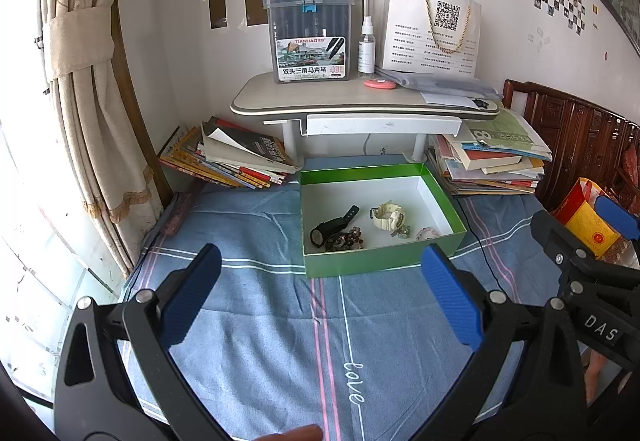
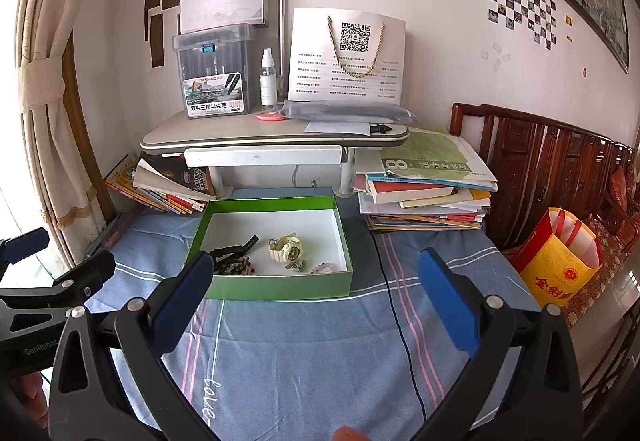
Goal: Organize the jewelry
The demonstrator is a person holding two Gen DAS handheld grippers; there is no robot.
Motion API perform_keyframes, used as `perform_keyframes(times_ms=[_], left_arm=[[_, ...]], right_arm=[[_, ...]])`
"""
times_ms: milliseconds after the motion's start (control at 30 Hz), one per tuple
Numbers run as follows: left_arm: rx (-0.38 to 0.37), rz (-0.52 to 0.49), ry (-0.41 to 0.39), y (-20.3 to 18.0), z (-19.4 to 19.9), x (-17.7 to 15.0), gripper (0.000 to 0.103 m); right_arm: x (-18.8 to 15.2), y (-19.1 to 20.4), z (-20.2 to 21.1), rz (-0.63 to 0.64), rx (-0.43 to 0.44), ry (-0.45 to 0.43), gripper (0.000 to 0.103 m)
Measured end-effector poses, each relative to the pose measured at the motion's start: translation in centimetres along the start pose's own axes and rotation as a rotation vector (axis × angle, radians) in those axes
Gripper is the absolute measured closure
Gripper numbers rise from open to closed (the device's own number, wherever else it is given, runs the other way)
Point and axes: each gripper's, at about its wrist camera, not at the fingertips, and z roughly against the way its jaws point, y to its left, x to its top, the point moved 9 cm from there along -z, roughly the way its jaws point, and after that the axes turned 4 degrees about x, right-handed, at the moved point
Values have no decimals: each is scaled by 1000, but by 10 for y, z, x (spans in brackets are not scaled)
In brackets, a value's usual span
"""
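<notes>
Left wrist view: the left gripper [image 1: 320, 281] hangs released, jaws wide apart over the blue bedsheet [image 1: 256, 321]. At 12 o'clock sits the green box [image 1: 384, 261], holding a black watch [image 1: 330, 227], cream watch [image 1: 389, 217] and bead bracelet [image 1: 344, 239].

Right wrist view: the right gripper [image 2: 316, 291] is also released and empty; the green box [image 2: 280, 287] lies at 11 o'clock, the 2 watches inside.

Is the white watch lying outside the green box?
No, the cream-white plastic watch lies inside the open green cardboard box, beside the black watch.
</notes>
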Motion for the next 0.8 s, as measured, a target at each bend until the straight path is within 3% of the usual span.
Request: perform_keyframes(times_ms=[800], left_arm=[[7,-2,-5,1,2,-1,4]], right_arm=[[0,4,4,-5,-7,-4,3]])
